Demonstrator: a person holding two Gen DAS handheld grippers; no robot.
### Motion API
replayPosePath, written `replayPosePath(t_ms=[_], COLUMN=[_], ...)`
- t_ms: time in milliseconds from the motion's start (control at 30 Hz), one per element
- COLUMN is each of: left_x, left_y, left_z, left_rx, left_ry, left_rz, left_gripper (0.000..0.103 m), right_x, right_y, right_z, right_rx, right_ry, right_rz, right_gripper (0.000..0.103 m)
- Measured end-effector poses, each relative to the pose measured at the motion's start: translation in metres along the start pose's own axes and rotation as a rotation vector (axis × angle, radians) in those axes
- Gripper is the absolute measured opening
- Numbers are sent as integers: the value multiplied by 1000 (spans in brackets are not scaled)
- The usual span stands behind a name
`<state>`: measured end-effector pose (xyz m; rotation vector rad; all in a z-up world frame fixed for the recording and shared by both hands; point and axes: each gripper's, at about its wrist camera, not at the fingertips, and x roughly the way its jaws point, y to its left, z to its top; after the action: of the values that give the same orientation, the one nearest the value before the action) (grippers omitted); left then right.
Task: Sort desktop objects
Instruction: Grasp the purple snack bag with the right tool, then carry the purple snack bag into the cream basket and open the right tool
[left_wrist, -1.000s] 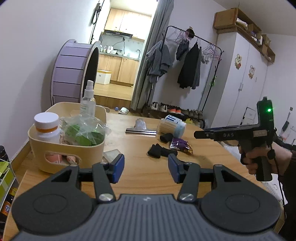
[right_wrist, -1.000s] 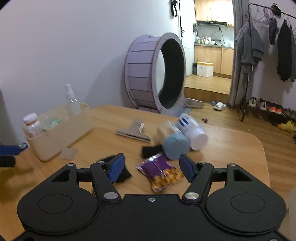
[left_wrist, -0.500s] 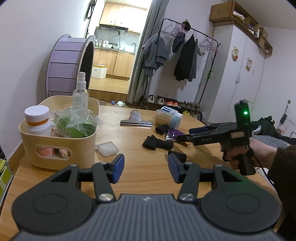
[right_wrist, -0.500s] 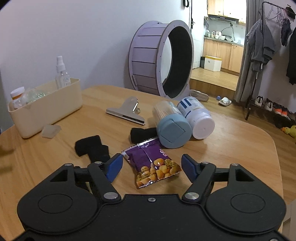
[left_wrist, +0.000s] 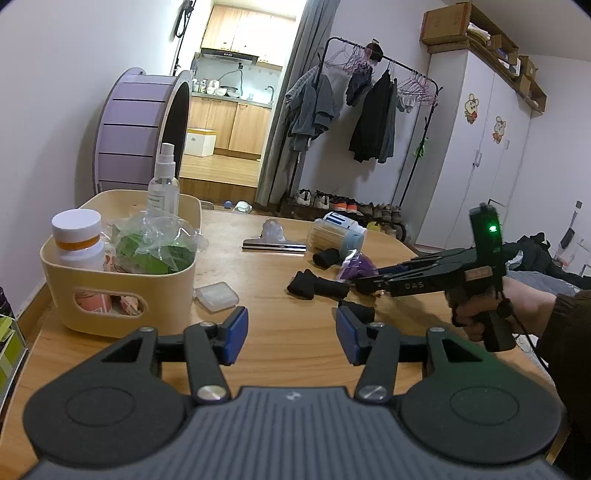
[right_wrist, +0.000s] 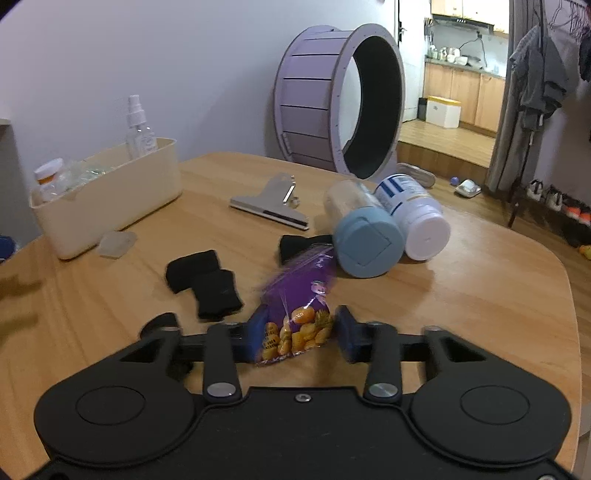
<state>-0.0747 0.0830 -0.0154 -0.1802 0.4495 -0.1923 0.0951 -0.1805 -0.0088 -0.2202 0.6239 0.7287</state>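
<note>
A purple snack packet (right_wrist: 299, 302) lies on the wooden table (right_wrist: 480, 295), bunched up between the blue pads of my right gripper (right_wrist: 299, 332). Its jaws are closing and both pads press the packet's sides. In the left wrist view that gripper (left_wrist: 354, 284) reaches in from the right, held by a hand, its tips at the packet (left_wrist: 356, 266). My left gripper (left_wrist: 291, 332) hangs open over the near table with nothing between its fingers. A cream basket (left_wrist: 122, 280) at the left holds a pill bottle, a spray bottle and a plastic bag.
Black fabric rolls (right_wrist: 207, 280) lie left of the packet. Behind it lie a blue-lidded canister (right_wrist: 365, 236) and a white bottle (right_wrist: 413, 210) on their sides. A metal clip (right_wrist: 269, 210) and a small clear box (right_wrist: 116, 243) sit nearer the basket (right_wrist: 110, 206).
My right gripper came down and forward over the purple packet and its jaws narrowed onto it, bunching it up. The left gripper stayed where it was, still open.
</note>
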Motion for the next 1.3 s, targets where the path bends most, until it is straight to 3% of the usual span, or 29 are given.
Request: replayPosePath(t_ms=[367, 633, 900, 1167, 1300], left_x=[-6, -23, -53, -69, -71], left_y=[4, 18, 49, 62, 62], left_z=[2, 4, 2, 3, 5], left_rx=[-1, -23, -102, -140, -135], left_ry=[-24, -59, -111, -144, -143], left_rz=[11, 37, 93, 87, 82], left_gripper=[52, 52, 52, 52, 52], right_x=[-35, -51, -22, 15, 25], right_y=[2, 55, 133, 181, 188], right_z=[11, 41, 81, 93, 92], right_rx=[67, 30, -81, -202, -232], right_ry=[-96, -191, -198, -150, -144], right_rz=[46, 199, 353, 375, 353], right_gripper=[37, 37, 37, 38, 53])
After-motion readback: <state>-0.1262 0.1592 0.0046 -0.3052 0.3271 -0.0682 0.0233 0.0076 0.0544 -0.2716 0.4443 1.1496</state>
